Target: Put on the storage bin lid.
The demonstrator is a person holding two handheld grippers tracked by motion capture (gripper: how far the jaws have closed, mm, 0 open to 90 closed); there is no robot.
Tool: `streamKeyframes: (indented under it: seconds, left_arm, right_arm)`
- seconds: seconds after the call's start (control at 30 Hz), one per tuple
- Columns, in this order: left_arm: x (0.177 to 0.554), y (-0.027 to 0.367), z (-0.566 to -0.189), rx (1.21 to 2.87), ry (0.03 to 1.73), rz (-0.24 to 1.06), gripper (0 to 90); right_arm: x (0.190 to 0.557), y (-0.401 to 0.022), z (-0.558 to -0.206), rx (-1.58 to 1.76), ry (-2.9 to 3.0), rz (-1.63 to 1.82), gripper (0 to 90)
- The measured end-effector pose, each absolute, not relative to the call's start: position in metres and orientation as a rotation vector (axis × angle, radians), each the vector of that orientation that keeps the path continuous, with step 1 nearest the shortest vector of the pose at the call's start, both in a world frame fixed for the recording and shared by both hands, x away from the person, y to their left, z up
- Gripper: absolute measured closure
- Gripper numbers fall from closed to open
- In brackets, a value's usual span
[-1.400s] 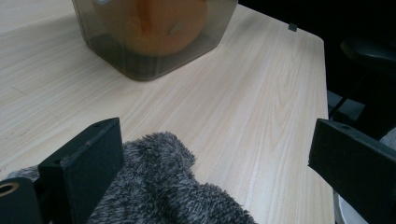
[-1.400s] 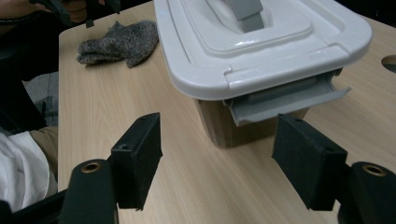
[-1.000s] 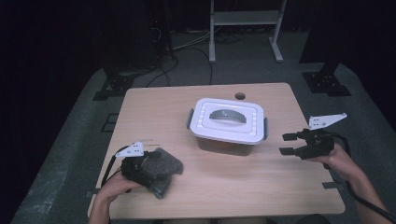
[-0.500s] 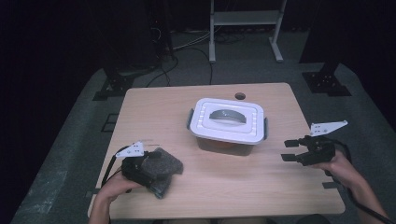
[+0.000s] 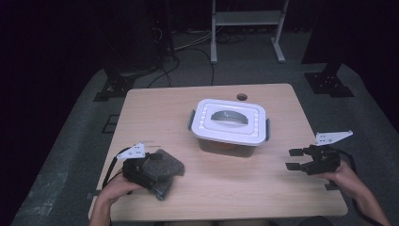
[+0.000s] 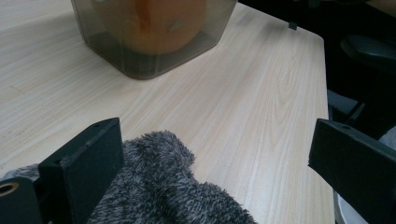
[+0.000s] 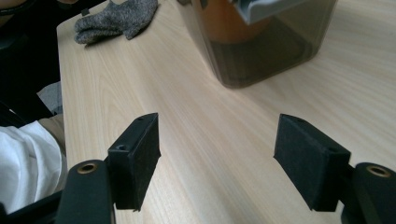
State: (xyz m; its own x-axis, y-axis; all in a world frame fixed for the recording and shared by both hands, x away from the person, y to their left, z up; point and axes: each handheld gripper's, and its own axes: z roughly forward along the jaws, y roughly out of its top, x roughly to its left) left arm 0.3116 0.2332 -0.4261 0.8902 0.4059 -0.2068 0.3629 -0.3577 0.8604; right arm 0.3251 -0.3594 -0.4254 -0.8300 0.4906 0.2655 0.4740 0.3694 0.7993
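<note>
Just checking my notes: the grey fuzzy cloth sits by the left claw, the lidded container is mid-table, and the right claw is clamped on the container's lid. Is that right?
Not quite. The right claw is open and holds nothing, apart from the container, as the high view shows. The cloth by the left claw and the mid-table container are right.

Nothing readable stood anywhere that I could see: no label, brand, number or sign on the lidded container [image 5: 229,125], on the grey fuzzy cloth [image 5: 160,168], on the wooden table [image 5: 155,106], or on either gripper's black jaws.
</note>
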Motion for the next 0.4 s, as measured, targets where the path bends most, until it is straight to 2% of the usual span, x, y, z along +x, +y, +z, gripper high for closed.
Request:
streamKeyframes:
  seconds: [0.4]
  left_arm:
    - [0.312, 0.232, -0.426, 1.981, 0.555, 0.053, 2.4]
  right_arm:
    - [0.312, -0.361, -0.443, 0.948, 2.581, 1.530, 28.1]
